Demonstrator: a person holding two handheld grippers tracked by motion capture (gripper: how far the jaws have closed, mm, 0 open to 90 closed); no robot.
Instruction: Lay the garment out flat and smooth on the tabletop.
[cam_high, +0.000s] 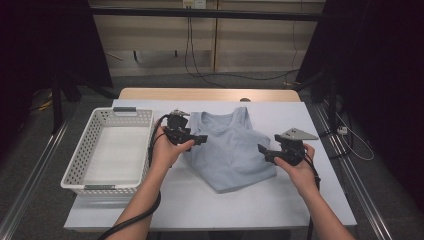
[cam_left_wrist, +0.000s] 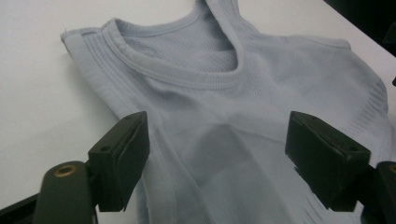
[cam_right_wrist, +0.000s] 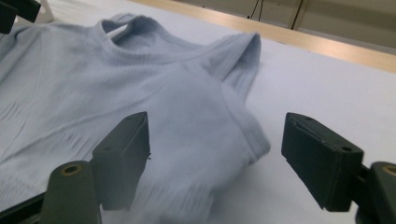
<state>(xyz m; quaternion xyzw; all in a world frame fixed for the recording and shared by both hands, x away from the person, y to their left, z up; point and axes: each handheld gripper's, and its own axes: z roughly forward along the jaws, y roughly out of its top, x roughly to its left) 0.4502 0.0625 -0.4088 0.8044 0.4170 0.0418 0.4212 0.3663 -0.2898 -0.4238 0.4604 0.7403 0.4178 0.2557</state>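
Beside tank top (cam_high: 230, 150) (folded) | white basket (cam_high: 111, 150) left | both grippers agape

From my feed I see a white-topped table (cam_high: 310, 120) with a pale wooden edge (cam_high: 210, 94) along its far side. It stands on grey floor (cam_high: 155, 80), flanked by metal rails (cam_high: 30, 172). Beyond it runs a beige panelled wall (cam_high: 150, 35) crossed by a dark horizontal bar (cam_high: 210, 13), with black cables (cam_high: 192, 60) hanging down and trailing across the floor. Dark curtains, I think, close both sides (cam_high: 45, 40).
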